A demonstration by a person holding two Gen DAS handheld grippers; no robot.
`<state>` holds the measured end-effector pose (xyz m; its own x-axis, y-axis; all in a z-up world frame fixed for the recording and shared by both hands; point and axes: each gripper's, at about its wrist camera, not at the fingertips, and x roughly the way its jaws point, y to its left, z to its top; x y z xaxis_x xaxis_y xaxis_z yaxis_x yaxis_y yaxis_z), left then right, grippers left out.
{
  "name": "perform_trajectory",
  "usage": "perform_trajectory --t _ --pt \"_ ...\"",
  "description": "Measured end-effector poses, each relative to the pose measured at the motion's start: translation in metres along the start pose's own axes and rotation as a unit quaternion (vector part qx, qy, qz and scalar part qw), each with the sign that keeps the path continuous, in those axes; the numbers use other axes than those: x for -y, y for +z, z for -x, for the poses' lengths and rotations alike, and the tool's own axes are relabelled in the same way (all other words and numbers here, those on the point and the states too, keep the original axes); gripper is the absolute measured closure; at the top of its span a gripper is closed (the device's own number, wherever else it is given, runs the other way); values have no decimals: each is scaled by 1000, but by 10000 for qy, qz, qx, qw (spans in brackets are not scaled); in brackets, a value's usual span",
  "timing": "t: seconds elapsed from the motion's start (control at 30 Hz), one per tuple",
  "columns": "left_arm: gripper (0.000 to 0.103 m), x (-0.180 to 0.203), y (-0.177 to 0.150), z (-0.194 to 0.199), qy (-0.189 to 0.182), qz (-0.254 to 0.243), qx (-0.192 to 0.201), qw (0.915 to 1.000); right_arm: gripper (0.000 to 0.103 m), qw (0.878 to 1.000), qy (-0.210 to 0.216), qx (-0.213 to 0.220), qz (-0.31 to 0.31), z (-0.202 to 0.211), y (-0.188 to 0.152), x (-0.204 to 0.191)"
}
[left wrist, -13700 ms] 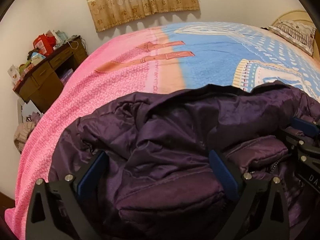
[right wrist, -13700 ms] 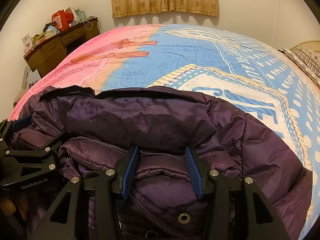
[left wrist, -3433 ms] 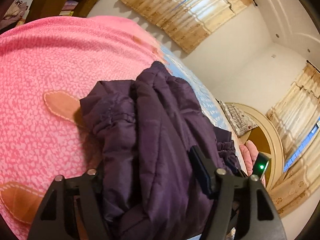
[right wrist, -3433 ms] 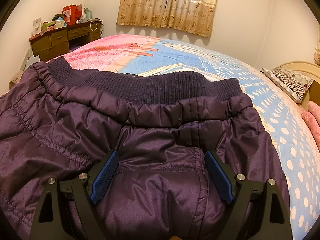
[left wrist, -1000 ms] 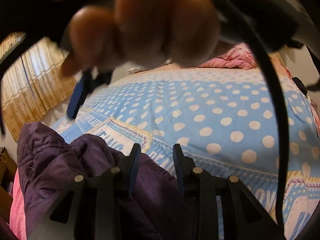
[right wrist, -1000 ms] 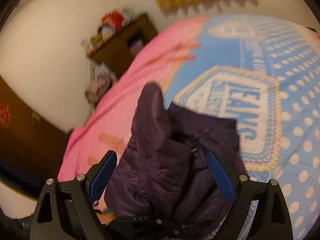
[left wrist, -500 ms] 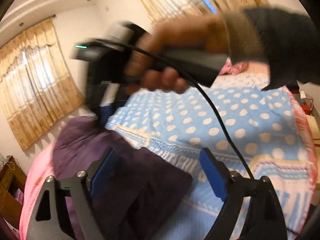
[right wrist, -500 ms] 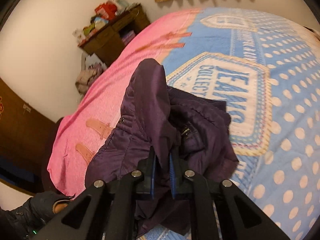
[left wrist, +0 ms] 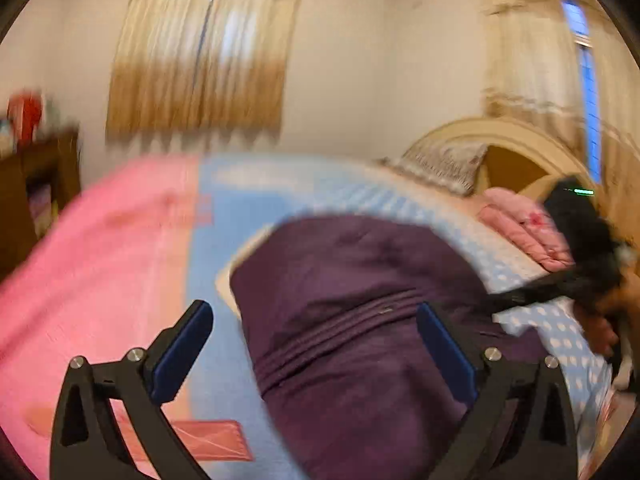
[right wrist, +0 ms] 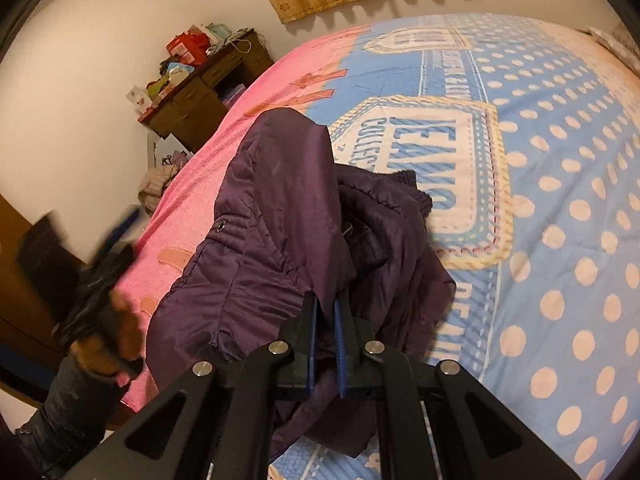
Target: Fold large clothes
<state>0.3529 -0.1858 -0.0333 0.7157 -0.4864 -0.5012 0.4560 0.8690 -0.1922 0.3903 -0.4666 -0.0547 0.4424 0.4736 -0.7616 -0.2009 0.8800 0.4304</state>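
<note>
A dark purple padded jacket (right wrist: 280, 236) lies bunched on the bed, partly over the pink side and partly over the blue side of the cover. My right gripper (right wrist: 326, 320) is shut on a fold of the jacket and holds it lifted at the near edge. My left gripper (left wrist: 316, 344) is open and empty above the jacket (left wrist: 360, 320), in a blurred view. In the right wrist view the left gripper (right wrist: 100, 248) shows blurred at the far left in the person's hand. The right gripper's body (left wrist: 580, 220) shows at the right of the left wrist view.
The bed cover (right wrist: 560, 160) is blue with pale dots and a pink half (right wrist: 256, 96). A brown desk (right wrist: 200, 92) with clutter stands by the wall at the left. A folded pink garment (left wrist: 528, 228) and a pillow (left wrist: 440, 164) lie near the headboard.
My left gripper has swung round quickly toward the curtain wall and stays open over the jacket. My right gripper stays shut on the jacket fold, a little lower and closer.
</note>
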Motion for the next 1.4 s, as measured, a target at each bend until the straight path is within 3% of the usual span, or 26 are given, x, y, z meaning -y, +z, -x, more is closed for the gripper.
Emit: perform_trajectory --t 0.03,0.1,0.17,0.3,0.37,0.43,0.5,0.6,0.63,0.73,0.8,0.9,0.97,1.03,1.13,1.27,1.4 --pt "3 10 -5 -17 -228 -57 -239 9994 97 10000 3 11 -29 1 -3 1" --pt "11 41 -14 -33 -125 -509 -392 9979 97 9999 -128 11 -66 1 -10 7" --pt "10 71 -20 -32 0 -882 -214 9959 97 9994 -304 -36 -140 0 -18 18" --pt "0 121 -28 -43 317 -1610 -271 9861 96 9967 -550 168 -580 11 -33 40" --pt "0 133 -32 -43 410 -1775 -237 9830 91 9909 -861 612 -834 29 -36 34" --pt "0 131 -32 -46 332 -1641 -202 9857 91 9819 -949 1263 -1041 50 -37 16" --pt "0 117 -29 -43 257 -1467 -204 9886 90 9735 -636 1879 -1140 61 -35 -4" --pt "0 105 -28 -38 229 -1278 -214 9913 90 9631 -214 2436 -1123 47 -22 -28" --pt "0 106 -28 -38 212 -1267 -211 9915 90 9623 -36 2465 -1146 35 -17 -32" --pt "0 98 -22 -23 347 -1156 -26 9927 90 9584 -173 2456 -1446 1 -12 -26" --pt "0 85 -19 -4 257 -874 347 9952 90 9549 265 2337 -1813 -13 -19 -8" --pt "0 65 -8 2 649 -590 638 9941 90 9619 -99 2286 -1497 -20 -23 -14" --pt "0 57 5 -16 969 -459 360 9936 90 9705 -614 2080 -1055 -29 -22 -25" --pt "0 57 10 -36 1089 -343 79 9934 90 9693 -880 2098 -933 -32 -25 -23" --pt "0 68 -2 -72 1411 -503 -513 9874 90 9709 -827 2031 -961 -46 -31 -9" --pt "0 59 -13 -80 1289 -211 -632 9894 90 9688 -586 2159 -1064 -56 -43 8" --pt "0 60 -20 -82 1338 -183 -782 9877 90 9709 -746 2042 -1008 -68 -39 8"
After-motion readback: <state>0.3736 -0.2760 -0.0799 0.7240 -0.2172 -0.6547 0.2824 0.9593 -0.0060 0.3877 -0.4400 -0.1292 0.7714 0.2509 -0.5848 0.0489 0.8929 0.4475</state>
